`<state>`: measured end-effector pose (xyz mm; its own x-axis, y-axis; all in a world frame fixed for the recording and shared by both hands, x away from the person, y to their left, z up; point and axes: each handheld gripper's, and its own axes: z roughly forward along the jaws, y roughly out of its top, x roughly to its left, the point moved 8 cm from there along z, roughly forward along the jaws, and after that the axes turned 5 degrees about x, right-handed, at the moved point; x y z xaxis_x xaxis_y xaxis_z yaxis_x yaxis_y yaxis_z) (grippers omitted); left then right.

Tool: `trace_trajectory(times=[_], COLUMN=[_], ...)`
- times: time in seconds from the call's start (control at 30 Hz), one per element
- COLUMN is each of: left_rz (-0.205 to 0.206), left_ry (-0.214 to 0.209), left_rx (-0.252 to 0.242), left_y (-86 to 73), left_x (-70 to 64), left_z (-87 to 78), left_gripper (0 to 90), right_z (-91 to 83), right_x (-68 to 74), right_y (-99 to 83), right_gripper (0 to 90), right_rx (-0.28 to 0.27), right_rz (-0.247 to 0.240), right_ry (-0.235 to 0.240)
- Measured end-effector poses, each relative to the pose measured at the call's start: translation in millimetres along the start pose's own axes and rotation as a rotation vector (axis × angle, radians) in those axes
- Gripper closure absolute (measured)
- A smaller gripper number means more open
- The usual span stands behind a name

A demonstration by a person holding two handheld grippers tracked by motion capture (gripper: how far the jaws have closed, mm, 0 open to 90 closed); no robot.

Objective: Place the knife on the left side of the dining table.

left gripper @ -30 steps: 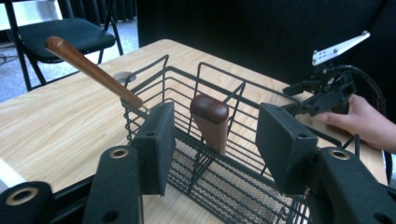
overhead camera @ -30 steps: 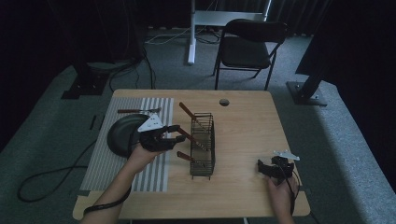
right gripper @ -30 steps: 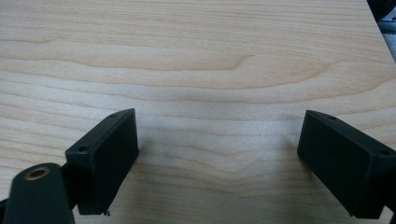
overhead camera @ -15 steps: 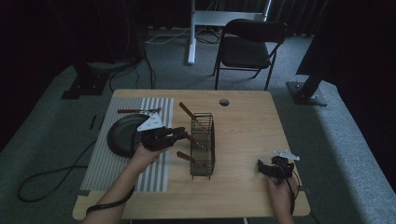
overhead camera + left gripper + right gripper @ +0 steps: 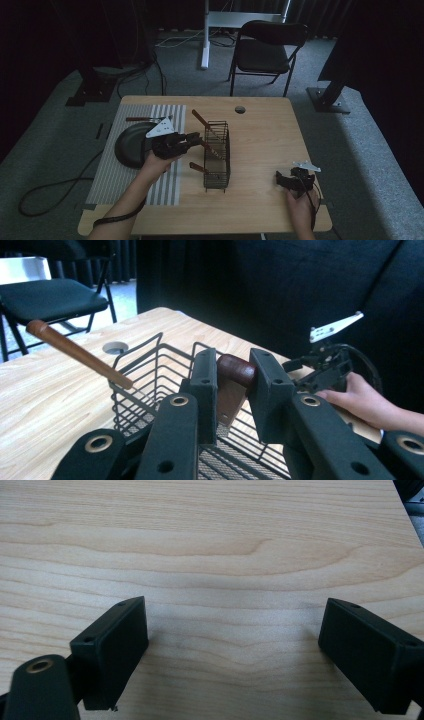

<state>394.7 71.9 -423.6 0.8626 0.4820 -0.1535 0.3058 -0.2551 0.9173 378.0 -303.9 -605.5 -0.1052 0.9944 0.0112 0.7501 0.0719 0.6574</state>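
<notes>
A black wire basket (image 5: 217,155) (image 5: 150,370) stands mid-table. My left gripper (image 5: 197,139) (image 5: 234,367) is at its left rim, shut on the dark wooden handle (image 5: 236,371) of a utensil whose lower end reaches down into the basket. A second wooden-handled utensil (image 5: 200,119) (image 5: 75,351) leans out of the basket's far end. A third handle (image 5: 196,166) pokes out near its front left. My right gripper (image 5: 280,179) (image 5: 232,650) rests open on bare wood at the front right, nothing between its fingers; it also appears in the left gripper view (image 5: 325,367).
A dark round pan (image 5: 127,145) lies on a striped mat (image 5: 125,180) at the table's left, with a wooden-handled tool (image 5: 142,119) behind it. A cable hole (image 5: 240,109) (image 5: 115,347) sits near the far edge. A folding chair (image 5: 267,50) stands beyond the table.
My left gripper has edged slightly toward the basket with the handle in it. The right gripper has stayed put.
</notes>
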Motion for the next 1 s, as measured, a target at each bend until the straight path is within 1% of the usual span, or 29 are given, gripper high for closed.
trace_trajectory(times=[0.03, 0.13, 0.2, 0.23, 0.27, 0.4, 0.43, 0.5, 0.53, 0.6, 0.67, 0.7, 0.77, 0.83, 0.93, 1.0], left_rz=[0.0, 0.019, 0.027, 0.028, 0.028, 0.03, 0.037, 0.037, 0.05, 0.051, 0.061, 0.064, 0.068, 0.067, 0.072, 0.073], left_ry=[-0.012, -0.011, -0.003, -0.009, -0.005, -0.018, -0.01, -0.01, -0.015, -0.02, -0.014, -0.023, -0.015, -0.022, -0.011, -0.014], left_rx=[-0.002, 0.012, 0.017, 0.019, 0.011, -0.002, -0.003, -0.003, -0.009, -0.015, -0.018, -0.017, -0.024, -0.027, -0.041, -0.048], left_y=[1.3, 4.2, 5.9, 6.8, 8.9, 14.9, 16.3, 16.3, 21.5, 25.1, 28.3, 29.6, 32.7, 34.2, 39.4, 42.2], left_x=[-1.6, -5.5, -7.1, -8.3, -8.9, -11.6, -12.2, -12.2, -14.9, -16.4, -17.4, -18.2, -18.9, -19.6, -19.5, -19.6], left_z=[-0.9, -3.5, -5.0, -6.1, -8.2, -13.9, -15.5, -15.5, -20.5, -23.5, -26.6, -28.6, -32.8, -35.3, -45.2, -51.2], left_gripper=[75.5, 75.5, 75.5, 75.5, 75.5, 75.5, 75.5, 75.5, 75.5, 75.5, 75.5, 75.5, 75.5, 75.4, 75.4, 75.4], right_z=[0.0, -0.1, -0.1, -0.1, -0.1, 0.0, -0.1, -0.1, -0.1, -0.1, -0.1, -0.1, -0.1, -0.1, -0.1, -0.1], right_x=[0.0, 0.0, 0.0, 0.0, 0.0, 0.0, 0.0, 0.0, 0.0, 0.0, 0.0, 0.0, 0.0, 0.0, 0.0, 0.0], right_y=[0.0, -0.1, -0.1, -0.1, -0.1, 0.0, -0.1, 0.0, -0.1, -0.1, -0.1, -0.1, -0.1, -0.1, -0.1, -0.1], right_gripper=[11.4, 11.4, 11.4, 11.4, 11.4, 11.4, 11.4, 11.4, 11.4, 11.4, 11.4, 11.4, 11.4, 11.4, 11.4, 11.4], right_rx=[0.0, 0.001, 0.001, 0.001, 0.001, 0.0, 0.001, 0.001, 0.001, 0.001, 0.001, 0.001, 0.001, 0.001, 0.001, 0.001], right_rz=[0.0, 0.0, 0.0, 0.0, 0.0, 0.0, 0.0, 0.0, 0.0, 0.0, 0.0, 0.0, 0.0, -0.001, 0.0, 0.0], right_ry=[0.0, 0.0, 0.0, 0.0, 0.0, 0.0, 0.0, 0.0, 0.0, 0.0, 0.0, 0.0, 0.0, 0.0, 0.0, 0.0])
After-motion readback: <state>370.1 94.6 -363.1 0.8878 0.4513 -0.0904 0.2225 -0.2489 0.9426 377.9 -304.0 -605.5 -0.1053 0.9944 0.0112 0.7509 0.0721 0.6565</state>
